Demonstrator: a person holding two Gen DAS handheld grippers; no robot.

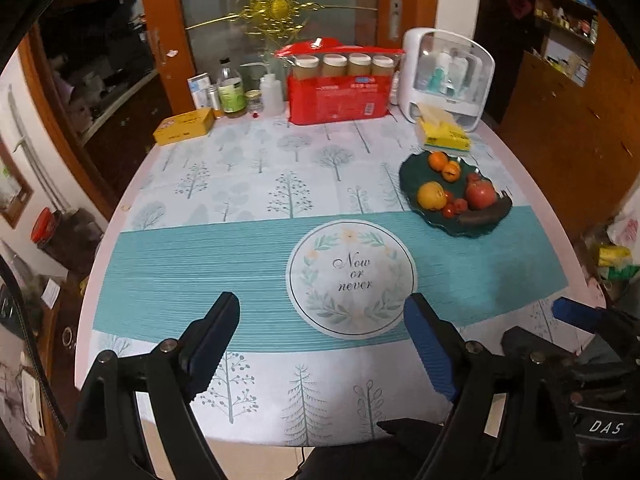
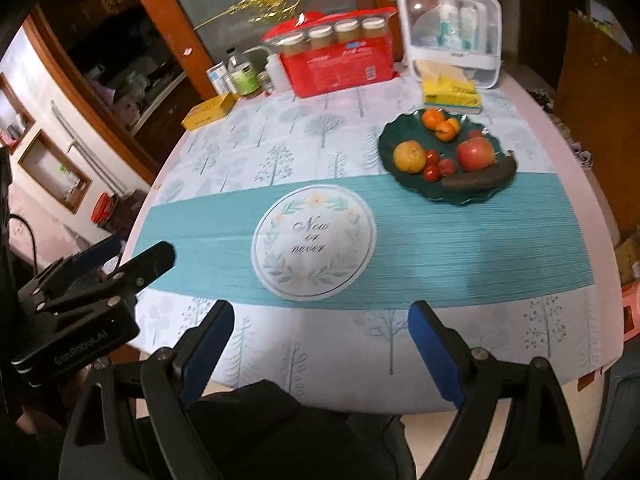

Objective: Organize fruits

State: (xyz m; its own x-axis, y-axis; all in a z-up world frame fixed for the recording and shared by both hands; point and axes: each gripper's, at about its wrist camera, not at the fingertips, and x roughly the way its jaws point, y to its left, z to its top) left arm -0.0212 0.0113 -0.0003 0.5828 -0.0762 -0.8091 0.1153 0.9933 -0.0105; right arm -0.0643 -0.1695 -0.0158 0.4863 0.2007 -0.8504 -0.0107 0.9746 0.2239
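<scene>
A dark green plate (image 2: 490, 194) with a wavy rim is seen on the far right part of a round table (image 2: 592, 216), and all the fruit is gathered on it. A red apple (image 2: 475, 153) is placed near the plate's middle, with a yellow pear (image 2: 409, 155) to its left and several small red fruits (image 2: 434, 166) between them. Three small oranges (image 2: 440, 125) are grouped at the far side of the plate, and a dark, overripe banana (image 2: 480, 175) is laid along the near rim. Just behind the plate a yellow pack of tissues (image 2: 452, 94) is seen, and behind that a white storage box (image 2: 452, 28) with a clear front. A red package (image 2: 340, 70) topped by four jars, some bottles (image 2: 244, 76) and a yellow box (image 2: 208, 112) are lined up along the far edge. The table is covered by a pale cloth (image 2: 320, 132) printed with trees, crossed by a teal band with a round emblem (image 2: 314, 242) reading "Now or never". The left gripper (image 1: 322, 322) is held over the near part of the table, left of the emblem, its jaws spread apart with nothing between them. The right gripper (image 2: 320, 330) is held over the near edge, its jaws likewise spread wide and empty, well apart from the plate.
</scene>
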